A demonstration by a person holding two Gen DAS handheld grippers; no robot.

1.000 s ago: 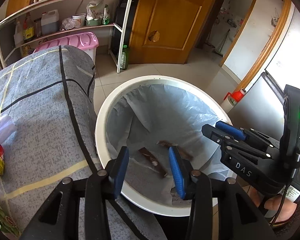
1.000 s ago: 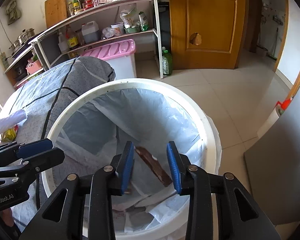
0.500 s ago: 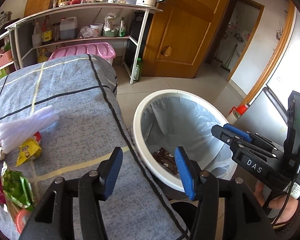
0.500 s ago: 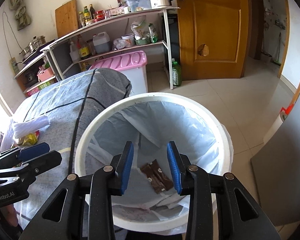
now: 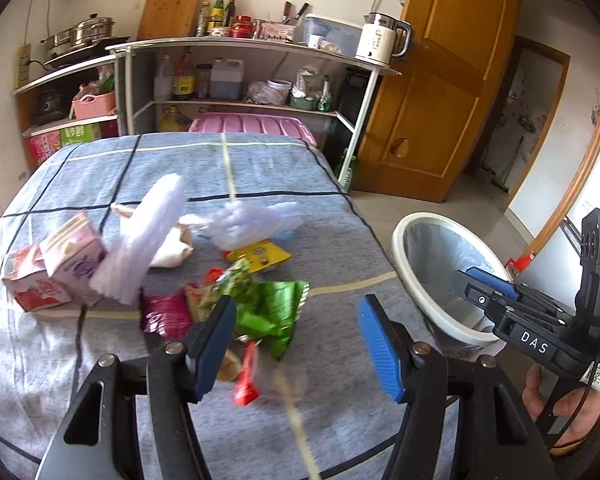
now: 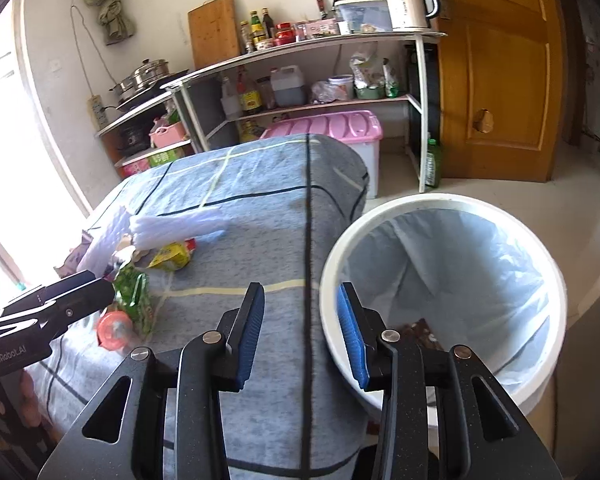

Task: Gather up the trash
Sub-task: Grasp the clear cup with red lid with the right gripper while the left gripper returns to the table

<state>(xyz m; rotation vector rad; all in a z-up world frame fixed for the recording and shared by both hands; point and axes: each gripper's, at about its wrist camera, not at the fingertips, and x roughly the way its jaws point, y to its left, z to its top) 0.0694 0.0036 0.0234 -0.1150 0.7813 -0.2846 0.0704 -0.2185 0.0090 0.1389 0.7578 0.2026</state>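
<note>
A pile of trash lies on the grey checked table (image 5: 308,184): a green wrapper (image 5: 268,308), a pink wrapper (image 5: 166,316), a yellow packet (image 5: 260,254), a red wrapper (image 5: 246,380), clear plastic bags (image 5: 148,236) and two small cartons (image 5: 58,272). My left gripper (image 5: 296,340) is open and empty, just above the green wrapper. The white bin (image 6: 444,300) with a clear liner stands right of the table, brown wrappers (image 6: 418,330) at its bottom. My right gripper (image 6: 300,332) is open and empty over the table edge beside the bin.
A metal shelf rack (image 5: 240,72) with bottles and a kettle stands behind the table, a pink-lidded box (image 5: 252,124) under it. A wooden door (image 5: 440,92) is at the back right. An orange round lid (image 6: 114,330) lies near the pile.
Both grippers have swung left, away from the bin toward the table. The left one now faces the trash pile and has opened wider. The right one has left the bin mouth.
</note>
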